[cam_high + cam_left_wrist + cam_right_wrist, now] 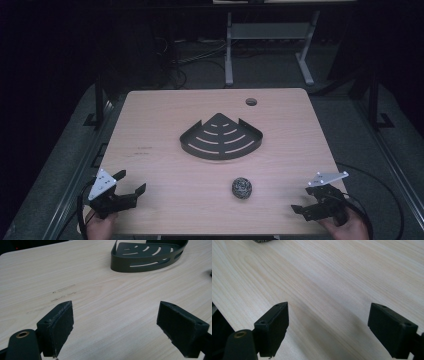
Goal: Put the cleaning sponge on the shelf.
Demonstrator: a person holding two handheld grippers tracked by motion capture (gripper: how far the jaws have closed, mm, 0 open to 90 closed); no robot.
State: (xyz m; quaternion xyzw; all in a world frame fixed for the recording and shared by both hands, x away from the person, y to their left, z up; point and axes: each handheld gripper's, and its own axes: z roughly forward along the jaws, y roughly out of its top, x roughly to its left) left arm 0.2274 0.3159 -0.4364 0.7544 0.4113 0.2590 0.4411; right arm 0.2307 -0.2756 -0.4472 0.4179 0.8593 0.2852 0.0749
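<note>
Two hand-held grippers rest at the near edge of the table (165,165), one at each corner. The left hand-held gripper (131,182) has its jaws spread wide with nothing between them; in the left gripper view its pads (58,326) frame bare wood, and the rack (147,255) lies well ahead. The right hand-held gripper (302,200) is likewise spread wide and empty; in the right gripper view its pads (274,327) frame bare table, with the edge of the ball (262,241) at the top.

The ball (242,188), a dark, wiry, speckled sphere, sits on the table between the two grippers, nearer the right one and apart from both. The rack (221,137), a dark fan-shaped corner tray with slotted floor and low wall, lies at the table's centre, beyond the ball and not touching it. It holds nothing.

Judged step: start position, before any approach. The likely work is to place the ball in the rack.

Next move calls for:
1. Advance the right hand-held gripper toward the ball.
2. Centre the jaws on either side of it.
3. Close gently; the ball looks soft and may roll.
</note>
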